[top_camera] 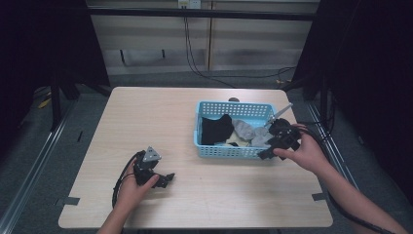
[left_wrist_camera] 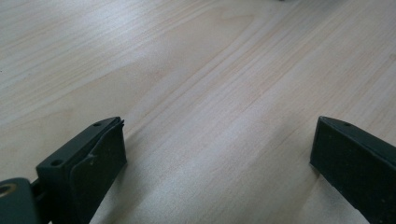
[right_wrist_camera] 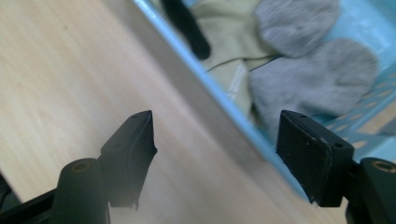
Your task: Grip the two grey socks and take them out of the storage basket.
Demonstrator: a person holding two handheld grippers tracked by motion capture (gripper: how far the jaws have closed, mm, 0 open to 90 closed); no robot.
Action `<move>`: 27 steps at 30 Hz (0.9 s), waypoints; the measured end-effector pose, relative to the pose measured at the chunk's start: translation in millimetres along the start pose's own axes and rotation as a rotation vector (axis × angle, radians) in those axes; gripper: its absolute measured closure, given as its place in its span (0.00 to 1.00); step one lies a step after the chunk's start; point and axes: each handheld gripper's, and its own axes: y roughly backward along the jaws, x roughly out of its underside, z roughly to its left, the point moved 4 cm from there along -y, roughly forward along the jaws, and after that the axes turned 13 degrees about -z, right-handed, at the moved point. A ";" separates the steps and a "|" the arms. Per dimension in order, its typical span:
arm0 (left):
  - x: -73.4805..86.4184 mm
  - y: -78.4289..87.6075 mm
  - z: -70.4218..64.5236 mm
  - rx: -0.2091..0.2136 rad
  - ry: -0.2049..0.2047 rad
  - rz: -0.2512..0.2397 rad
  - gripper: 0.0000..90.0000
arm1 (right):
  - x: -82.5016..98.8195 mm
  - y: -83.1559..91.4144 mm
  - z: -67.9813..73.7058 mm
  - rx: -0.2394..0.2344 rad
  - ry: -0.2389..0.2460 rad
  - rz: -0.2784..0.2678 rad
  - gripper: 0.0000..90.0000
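Right claw (right_wrist_camera: 215, 154) gapes empty over basket (right_wrist_camera: 219, 100) rim, seemingly untouching.

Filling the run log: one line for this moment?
left gripper: open, on table | right gripper: open, empty, over basket rim | grey socks in basket

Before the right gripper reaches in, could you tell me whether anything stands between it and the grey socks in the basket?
Only the basket's near wall: the open right gripper straddles it, with the grey socks just beyond, uncovered from above.

free: table (top_camera: 146, 122) left half | blocked: basket (top_camera: 229, 151) wall before right claw (right_wrist_camera: 215, 154)
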 end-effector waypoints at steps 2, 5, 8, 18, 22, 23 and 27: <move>0.0 -0.3 -0.1 0.001 0.000 -0.001 0.03 | -7.2 -2.2 -8.4 0.013 -0.014 0.010 0.31; 0.0 -0.3 -0.4 0.002 0.002 0.000 0.02 | -14.8 -11.8 -22.4 0.022 -0.033 0.055 0.34; -0.2 -1.1 -0.9 -0.003 0.007 -0.006 0.02 | -21.5 -21.3 -35.3 0.045 -0.048 0.083 0.35; 0.0 -1.8 -1.6 0.004 0.010 -0.005 0.01 | -39.3 -57.3 -73.6 0.122 -0.095 0.096 0.39; -0.1 -2.4 -2.3 0.005 0.018 -0.009 0.00 | -44.6 -79.0 -78.2 0.128 -0.116 0.075 0.39; -0.1 -2.4 -2.3 0.005 0.018 -0.009 0.00 | -48.2 -89.9 -77.8 0.128 -0.121 0.076 0.39; -0.1 -2.4 -2.2 0.005 0.017 -0.009 0.00 | -51.8 -107.9 -76.8 0.122 -0.111 0.083 0.38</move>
